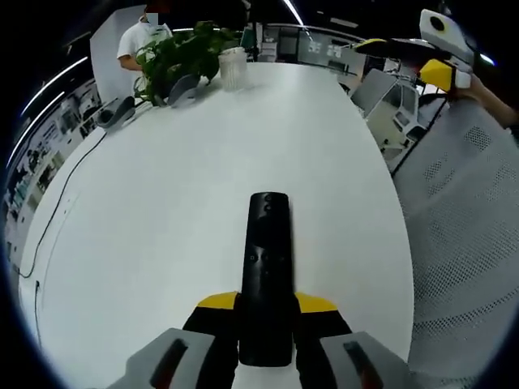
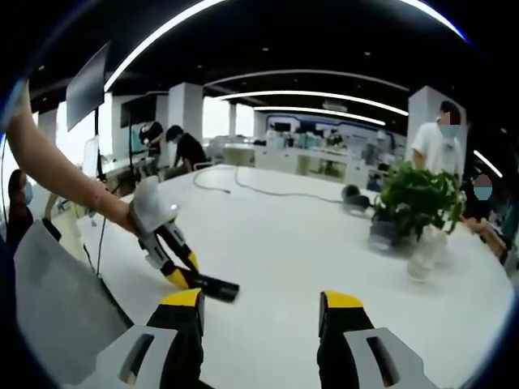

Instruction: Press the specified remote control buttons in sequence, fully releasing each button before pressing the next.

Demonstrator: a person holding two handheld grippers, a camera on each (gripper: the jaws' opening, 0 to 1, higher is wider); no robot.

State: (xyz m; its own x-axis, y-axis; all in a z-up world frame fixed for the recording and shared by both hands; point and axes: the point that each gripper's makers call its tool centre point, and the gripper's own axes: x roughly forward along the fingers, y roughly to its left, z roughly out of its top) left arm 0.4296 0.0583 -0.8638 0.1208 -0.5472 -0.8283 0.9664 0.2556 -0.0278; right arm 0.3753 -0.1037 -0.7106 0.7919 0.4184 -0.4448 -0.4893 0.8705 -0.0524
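Note:
A long black remote control [image 1: 266, 271] lies lengthwise on the white table [image 1: 203, 162], its near end clamped between the yellow-tipped jaws of my left gripper [image 1: 266, 304], which is shut on it. In the right gripper view the same remote [image 2: 212, 285] pokes out of the left gripper [image 2: 174, 255], held by a gloved hand at the table's left edge. My right gripper [image 2: 261, 304] hovers above the table with its jaws wide apart and nothing between them. It also shows in the left gripper view as the right gripper [image 1: 442, 57] at the top right, off the table.
A potted plant [image 1: 174, 53] and a pale cup [image 1: 233, 66] stand at the table's far end, with headphones [image 1: 117, 112] and a black cable [image 1: 61, 198] along the left side. Chairs [image 1: 389, 101] line the right edge. People stand beyond the table.

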